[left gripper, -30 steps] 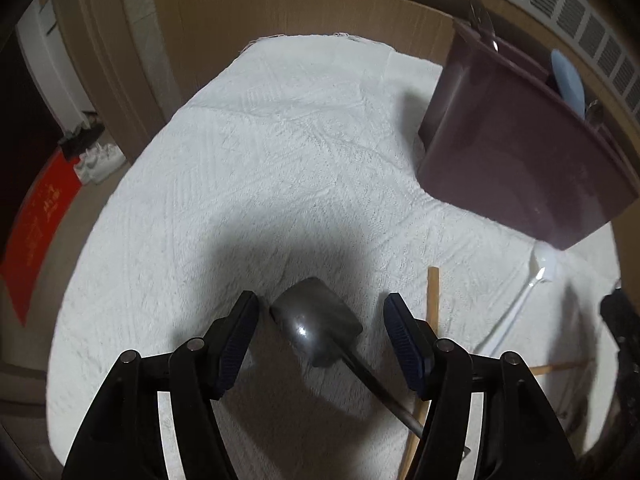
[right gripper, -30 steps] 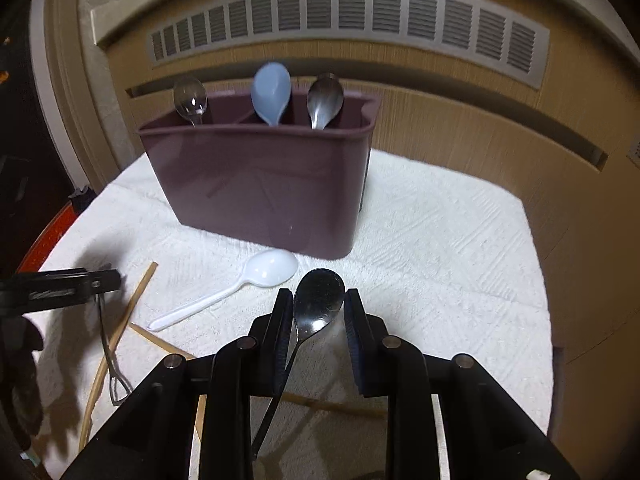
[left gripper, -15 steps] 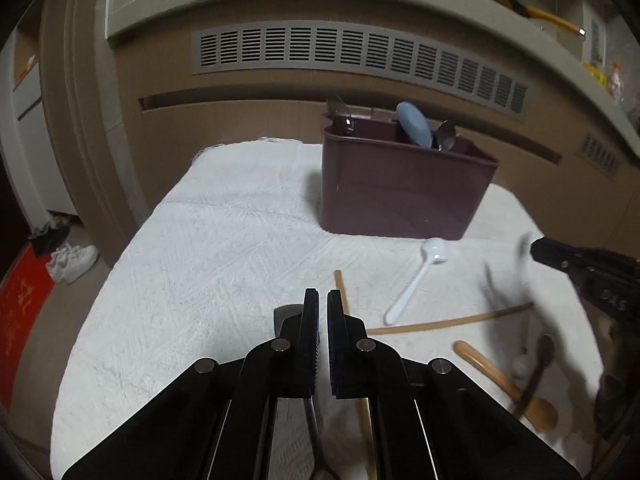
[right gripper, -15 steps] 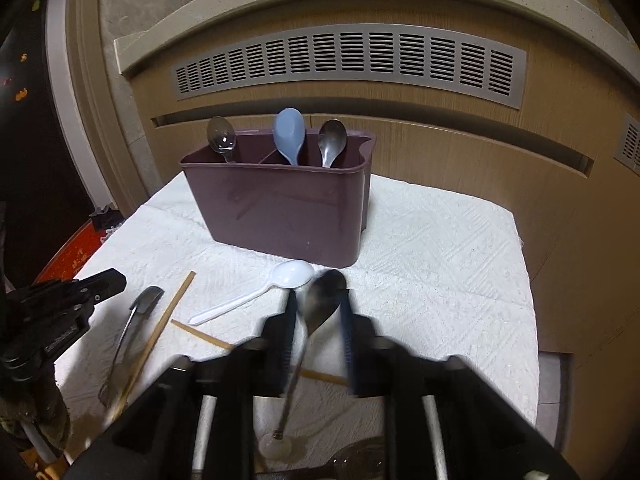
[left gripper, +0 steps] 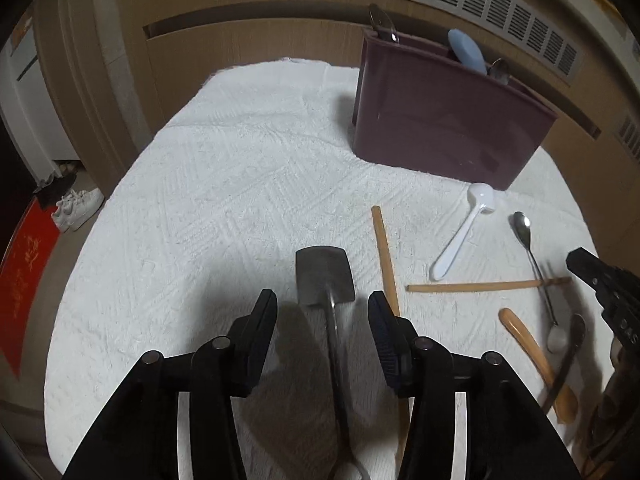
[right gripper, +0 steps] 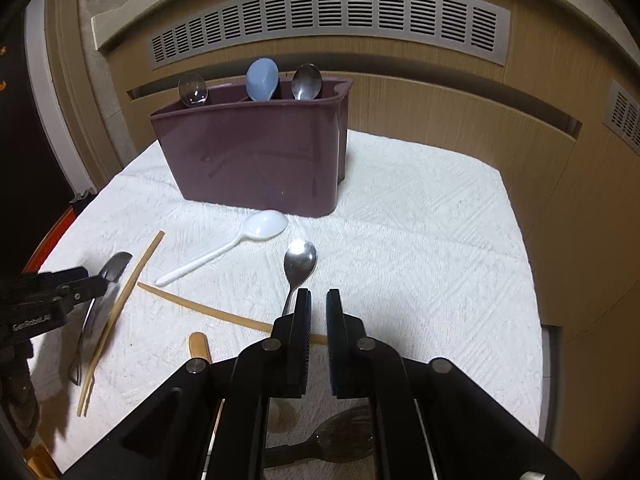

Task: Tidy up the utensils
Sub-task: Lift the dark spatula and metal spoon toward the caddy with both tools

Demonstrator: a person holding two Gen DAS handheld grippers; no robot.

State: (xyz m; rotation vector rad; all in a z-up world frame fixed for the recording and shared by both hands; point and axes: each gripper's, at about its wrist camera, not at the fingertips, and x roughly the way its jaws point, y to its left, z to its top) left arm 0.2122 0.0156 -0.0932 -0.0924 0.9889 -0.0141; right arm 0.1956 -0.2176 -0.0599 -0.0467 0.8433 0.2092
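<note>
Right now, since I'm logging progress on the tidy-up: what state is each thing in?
flat steel spoon, lying on the towel, ungripped.
left gripper, open, astride the flat steel spoon.
right gripper, shut, empty.
round steel spoon, lying loose.
white spoon, lying loose.
caddy, upright, partly filled.

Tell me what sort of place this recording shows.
Probably a home: a white towel-covered table beside wood-panelled walls with a vent grille, a maroon utensil caddy on it, and sneakers by a doorway.
</note>
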